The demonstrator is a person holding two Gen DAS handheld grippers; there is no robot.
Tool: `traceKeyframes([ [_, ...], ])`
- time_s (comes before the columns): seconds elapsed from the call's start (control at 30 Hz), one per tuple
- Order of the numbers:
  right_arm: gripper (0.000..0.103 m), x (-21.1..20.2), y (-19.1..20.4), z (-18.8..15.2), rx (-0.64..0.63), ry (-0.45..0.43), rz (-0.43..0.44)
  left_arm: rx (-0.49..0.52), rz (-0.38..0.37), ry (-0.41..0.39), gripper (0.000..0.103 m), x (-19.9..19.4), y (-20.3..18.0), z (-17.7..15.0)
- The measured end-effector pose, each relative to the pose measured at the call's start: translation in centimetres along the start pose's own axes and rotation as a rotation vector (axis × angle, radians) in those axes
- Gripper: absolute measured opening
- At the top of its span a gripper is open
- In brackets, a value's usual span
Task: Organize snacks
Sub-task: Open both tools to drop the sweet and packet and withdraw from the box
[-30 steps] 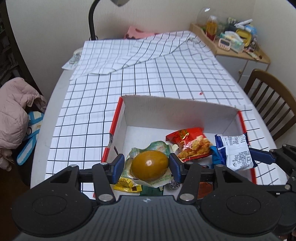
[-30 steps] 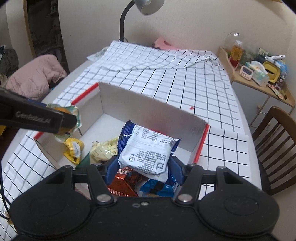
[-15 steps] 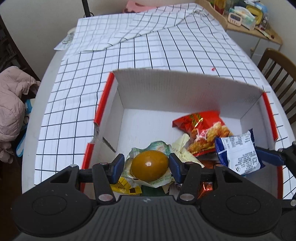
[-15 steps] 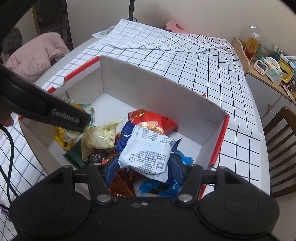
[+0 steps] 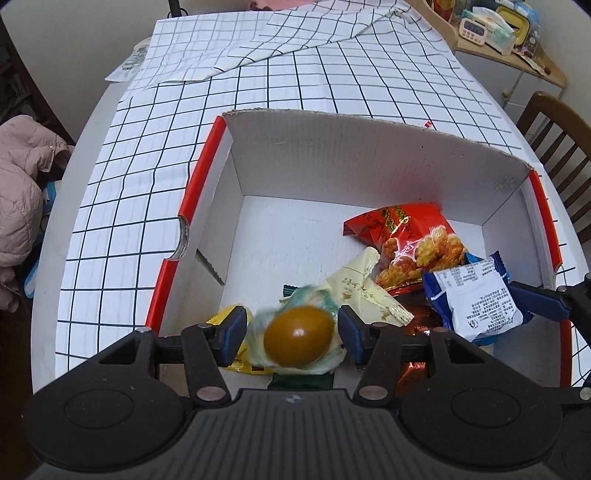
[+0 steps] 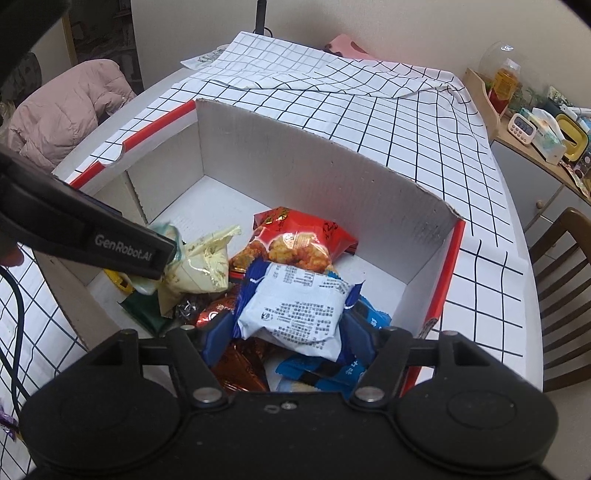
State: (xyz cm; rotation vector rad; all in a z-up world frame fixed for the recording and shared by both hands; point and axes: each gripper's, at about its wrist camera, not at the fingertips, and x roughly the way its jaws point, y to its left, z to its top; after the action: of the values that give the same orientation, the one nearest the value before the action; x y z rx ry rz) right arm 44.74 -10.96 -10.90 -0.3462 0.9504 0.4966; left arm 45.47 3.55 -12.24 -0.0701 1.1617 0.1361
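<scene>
A white cardboard box (image 5: 332, 147) with red edges sits on the checked tablecloth (image 5: 295, 81) and holds several snack packs. My left gripper (image 5: 291, 332) hangs over its near left part. Its jaws are opening, and the clear-wrapped brown egg pack (image 5: 297, 339) between them looks blurred, with gaps to both pads. My right gripper (image 6: 288, 332) is over the near right part. Its jaws are opening too, and the blue-and-white packet (image 6: 295, 310) lies loose between them on the pile. A red fried-snack bag (image 6: 295, 240) and a pale yellow packet (image 6: 203, 269) lie just beyond.
A wooden chair (image 5: 554, 129) stands at the table's right side, and a shelf of small clutter (image 5: 498, 33) sits behind it. A pink jacket (image 5: 22, 192) lies off the table's left edge. The box's far half shows bare floor (image 5: 288, 229).
Both grippers have sunk closer to the box and tilted down. Both pairs of jaws have widened. The egg pack and the blue-and-white packet now sit loose between the pads.
</scene>
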Motion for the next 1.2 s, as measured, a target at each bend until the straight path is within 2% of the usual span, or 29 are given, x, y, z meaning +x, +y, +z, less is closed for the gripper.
traceKeyframes([
  [0.07, 0.074, -0.3, 0.0, -0.1, 0.003, -0.008, -0.007, -0.009, -0.017, -0.005, 0.055, -0.4, 0.1, -0.1],
  [0.57, 0.086, -5.5, 0.4, -0.5, 0.065, -0.098, -0.023, 0.002, -0.079, -0.106, 0.058, -6.3, 0.6, -2.1],
  [0.67, 0.088, -6.9, 0.9, -0.6, 0.071, -0.122, -0.017, 0.003, -0.091, -0.131, 0.063, -7.9, 1.0, -2.7],
  [0.77, 0.090, -8.3, 1.5, -0.8, 0.071, -0.146, -0.018, 0.012, -0.096, -0.159, 0.064, -9.5, 1.4, -3.4],
  [0.97, 0.096, -10.9, 3.2, -1.2, 0.078, -0.187, -0.005, 0.030, -0.101, -0.208, 0.064, -12.5, 2.3, -5.1],
  [1.2, 0.101, -13.8, 5.4, -2.1, 0.084, -0.244, 0.051, 0.046, -0.114, -0.267, 0.070, -16.0, 3.9, -7.7],
])
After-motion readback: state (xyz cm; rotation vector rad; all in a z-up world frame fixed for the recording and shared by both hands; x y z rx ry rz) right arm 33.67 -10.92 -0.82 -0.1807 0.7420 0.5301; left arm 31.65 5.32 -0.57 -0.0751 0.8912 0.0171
